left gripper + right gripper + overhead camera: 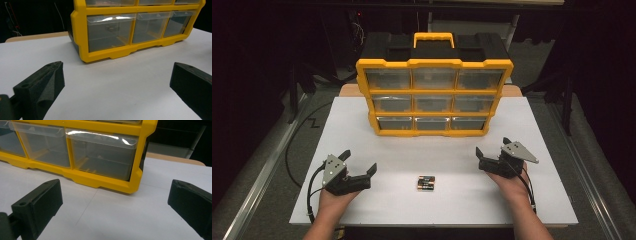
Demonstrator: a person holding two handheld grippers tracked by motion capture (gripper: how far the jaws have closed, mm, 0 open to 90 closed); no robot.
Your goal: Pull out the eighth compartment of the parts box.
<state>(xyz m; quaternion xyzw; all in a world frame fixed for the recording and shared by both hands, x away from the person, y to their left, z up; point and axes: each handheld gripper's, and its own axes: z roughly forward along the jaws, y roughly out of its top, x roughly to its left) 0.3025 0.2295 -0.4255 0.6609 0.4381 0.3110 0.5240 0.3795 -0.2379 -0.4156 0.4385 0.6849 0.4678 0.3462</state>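
A yellow and black organizer (434, 95) with clear drawers in three rows stands upright at the back of the white table (362, 125). A small pack of batteries (426, 183) lies near the table's front edge, between my hands. My left gripper (359, 162) rests open at the front left, nothing between its jaws. My right gripper (492, 147) rests open at the front right, also holding nothing. The left gripper view looks at the organizer's bottom-left drawer (110, 32). The right gripper view looks at its bottom-right drawer (102, 157). Both drawers are shut.
The organizer carries a yellow handle (433, 38) on top. A black cable (297, 145) runs on the floor to the table's left. Bare white surface lies between the organizer and the grippers.
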